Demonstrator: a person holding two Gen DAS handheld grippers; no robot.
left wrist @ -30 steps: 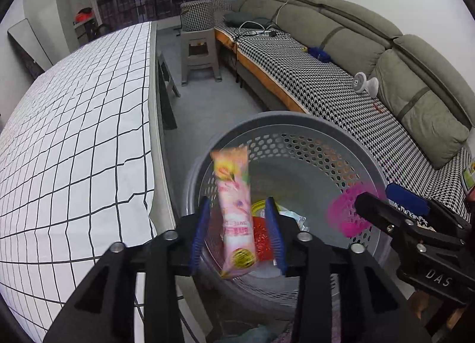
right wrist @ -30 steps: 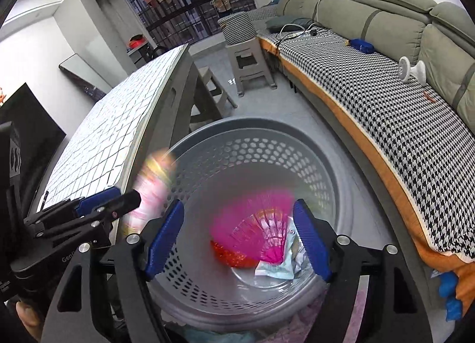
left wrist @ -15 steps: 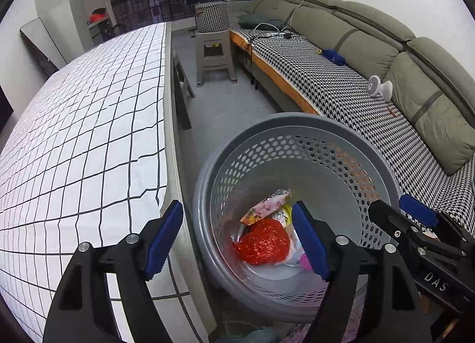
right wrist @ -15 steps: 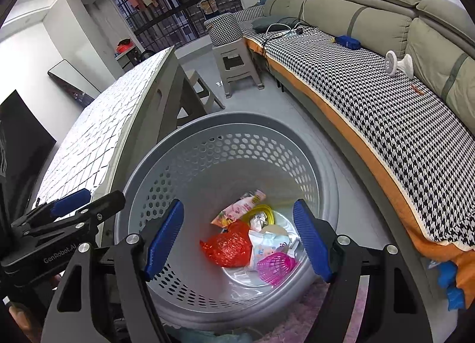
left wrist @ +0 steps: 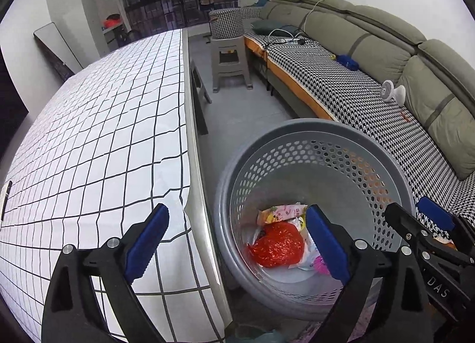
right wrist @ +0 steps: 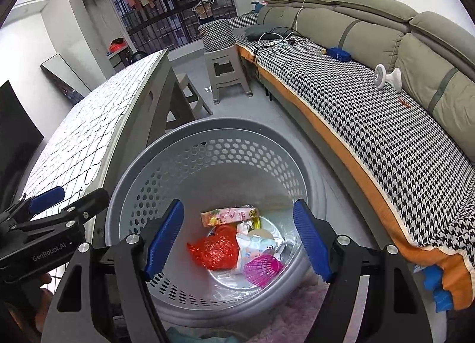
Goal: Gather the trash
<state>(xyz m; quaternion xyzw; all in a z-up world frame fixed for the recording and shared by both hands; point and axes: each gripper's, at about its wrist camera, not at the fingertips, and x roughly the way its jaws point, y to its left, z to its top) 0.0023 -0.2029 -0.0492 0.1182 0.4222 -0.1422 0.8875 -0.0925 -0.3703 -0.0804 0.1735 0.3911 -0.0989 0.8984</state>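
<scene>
Poised above the grey perforated basket (right wrist: 207,147) beside the checked tabletop (left wrist: 98,135): left gripper (left wrist: 237,239) with jaws opening and nothing between them, right gripper (right wrist: 237,236) spread wide and empty. Lying at the basket bottom: pink snack wrapper (right wrist: 230,214), crumpled red bag (right wrist: 215,249), pink mesh ball (right wrist: 262,266). All likely light, soft, crinkly and slippery; best pinched at a bunched fold or a wrapper's end.

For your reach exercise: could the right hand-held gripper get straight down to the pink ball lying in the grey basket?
Probably yes. The right hand-held gripper hangs open and empty above the grey basket, and the pink ball lies uncovered on top of the trash.
</scene>
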